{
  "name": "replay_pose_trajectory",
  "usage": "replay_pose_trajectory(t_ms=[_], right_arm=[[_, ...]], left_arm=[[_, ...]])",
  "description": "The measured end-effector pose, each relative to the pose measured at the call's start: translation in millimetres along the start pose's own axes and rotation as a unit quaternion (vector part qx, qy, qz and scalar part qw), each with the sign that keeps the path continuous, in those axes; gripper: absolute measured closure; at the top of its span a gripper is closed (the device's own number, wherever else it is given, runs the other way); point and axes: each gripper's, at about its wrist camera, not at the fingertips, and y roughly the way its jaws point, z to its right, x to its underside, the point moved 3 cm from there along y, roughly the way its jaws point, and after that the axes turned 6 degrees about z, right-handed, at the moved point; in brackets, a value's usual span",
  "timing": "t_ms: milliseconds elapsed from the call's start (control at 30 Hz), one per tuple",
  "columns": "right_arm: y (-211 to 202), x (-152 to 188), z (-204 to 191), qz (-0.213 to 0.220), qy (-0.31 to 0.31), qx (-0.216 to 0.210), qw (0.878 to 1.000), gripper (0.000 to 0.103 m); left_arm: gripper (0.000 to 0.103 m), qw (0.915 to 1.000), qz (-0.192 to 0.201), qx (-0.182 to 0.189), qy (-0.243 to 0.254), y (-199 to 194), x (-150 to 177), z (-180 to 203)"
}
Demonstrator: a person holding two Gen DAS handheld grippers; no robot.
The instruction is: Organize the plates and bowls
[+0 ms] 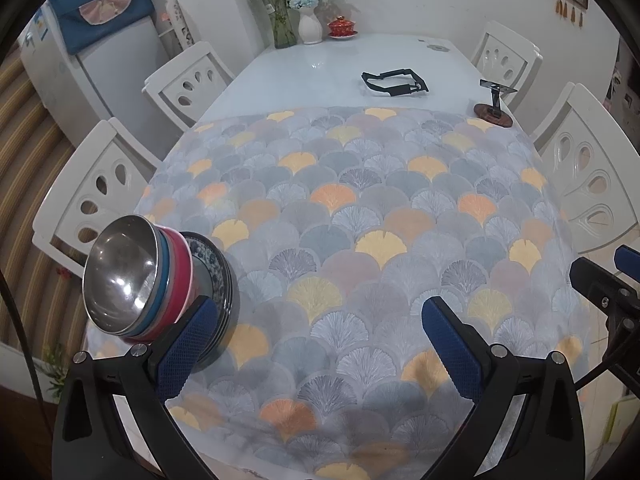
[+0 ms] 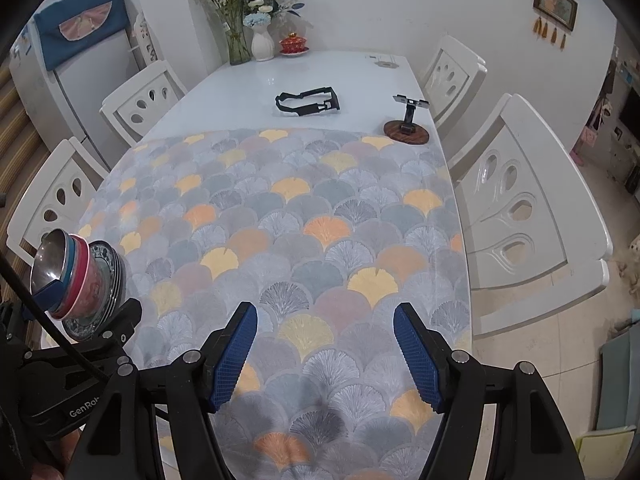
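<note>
Both my claws hang over the near end of the table, nothing in either. My left gripper [image 1: 316, 344] is spread wide, blue ribbed pads far apart, only cloth between them. My right gripper [image 2: 325, 344] is likewise gaping and empty.

Main risk, as I judge it: the pile sits close to the table's left edge. It's a tall nest — shiny steel bowl [image 1: 120, 276] on top, inside a teal-rimmed bowl [image 1: 162, 268], inside a pink bowl [image 1: 180, 276], all on a few dark blue-and-white patterned plates [image 1: 218, 276]. A nudge from my left finger [image 1: 184, 348] could shove the whole stack off the edge, or slide the bowls off the plates. The grey fan-patterned tablecloth [image 1: 360, 220] could also drag and bunch if I push sideways.

Position: the stack is outside my left gripper's opening, to the left of its left finger, which overlaps the plates in the left wrist view — touching or just in front, can't tell. From the right gripper the stack is well apart, far left.

Farther out on the bare white tabletop [image 1: 320, 68]: a black strap-like frame [image 1: 394, 82], a small stand on a round wooden base [image 1: 494, 112], then a glass vase of greenery [image 1: 284, 24], a white vase with blue flowers [image 1: 310, 26] and a red lidded cup on a saucer [image 1: 342, 26] by the wall.
</note>
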Motion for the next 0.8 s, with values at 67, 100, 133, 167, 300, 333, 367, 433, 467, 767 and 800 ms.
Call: replay_pose_trajectory(t_ms=[67,100,133,167,300,333,367,433,467,767,800], right_arm=[[0,-2,0,0.001,0.000,0.000,1.000,0.034],[0,-2,-1,0.001,0.001,-0.001,1.000,0.034],[0,-3,-1,0.002,0.001,-0.002,1.000,0.034],[0,-4,-1,0.003,0.000,-0.002,1.000,0.034],[-1,-7,0,0.006,0.000,-0.004,1.000,0.034],[-1,-8,0,0.007,0.001,-0.003,1.000,0.034],[-2,-8,0,0.008,0.002,-0.003,1.000,0.034],[-2,-9,1,0.009,0.002,-0.003,1.000,0.034],[-2,-10,2,0.009,0.003,-0.002,1.000,0.034],[-3,-10,3,0.007,0.007,-0.001,1.000,0.034],[-2,-10,3,0.007,0.007,-0.001,1.000,0.034]], left_arm=[[0.001,1.0000,0.000,0.000,0.001,0,-1,0],[0.001,1.0000,0.000,0.000,0.000,0,-1,0],[0.001,1.0000,0.001,0.000,0.000,0,-1,0],[0.001,1.0000,0.000,0.001,0.000,0,-2,0],[0.001,1.0000,0.002,0.001,0.001,0,-6,1],[0.001,1.0000,0.003,0.002,0.001,0,-8,1],[0.001,1.0000,0.003,0.003,0.001,-1,-9,1],[0.001,1.0000,0.003,0.005,0.002,-1,-10,2],[0.001,1.0000,0.003,0.006,0.003,-1,-10,3],[0.001,0.9999,0.003,0.009,0.011,-3,-10,7],[0.001,0.9999,0.004,0.009,0.010,-3,-10,7]])
